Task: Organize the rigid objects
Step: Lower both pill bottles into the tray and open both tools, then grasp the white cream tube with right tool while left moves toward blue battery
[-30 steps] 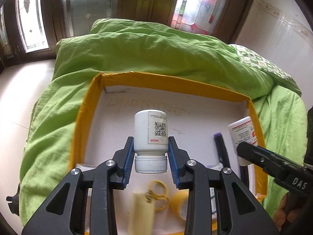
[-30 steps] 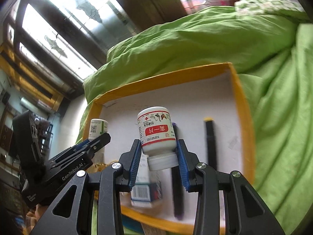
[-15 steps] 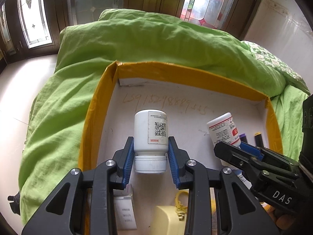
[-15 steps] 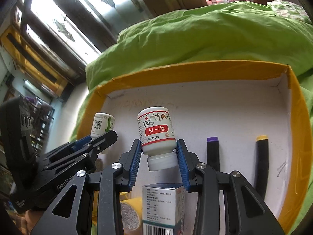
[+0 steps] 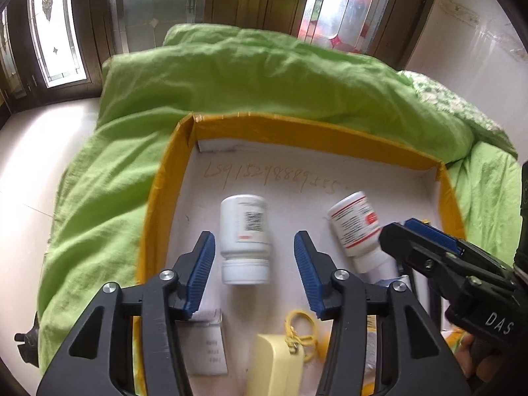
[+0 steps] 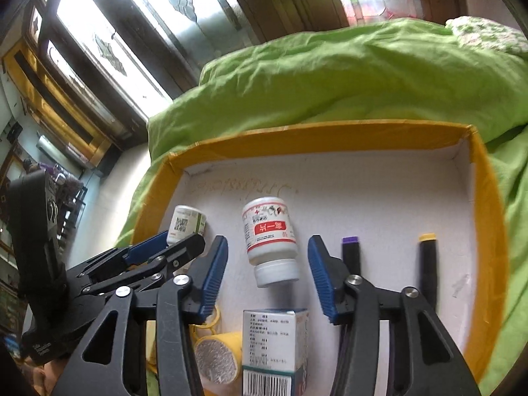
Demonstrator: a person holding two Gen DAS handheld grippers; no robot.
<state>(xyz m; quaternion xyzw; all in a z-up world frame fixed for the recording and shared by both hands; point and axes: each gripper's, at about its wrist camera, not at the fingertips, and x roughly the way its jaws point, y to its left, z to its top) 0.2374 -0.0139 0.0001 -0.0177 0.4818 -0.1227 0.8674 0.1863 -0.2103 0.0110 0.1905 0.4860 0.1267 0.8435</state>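
One yellow-rimmed box (image 5: 330, 133) on green bedding (image 5: 264, 76).

We are viewing both frames under daylight entering through the patterned glass windows (image 5: 151, 10) at the top, where panes are glaring to near white. The green bedding (image 5: 264, 79) and the white box floor (image 6: 363, 204) are showing evenly bright, with soft shadows only. We are noting motion blur on the two white bottles (image 5: 246, 234) and the yellow tag (image 5: 275, 363). Fisheye distortion is bending the edges, and the corners are vignetting to black.
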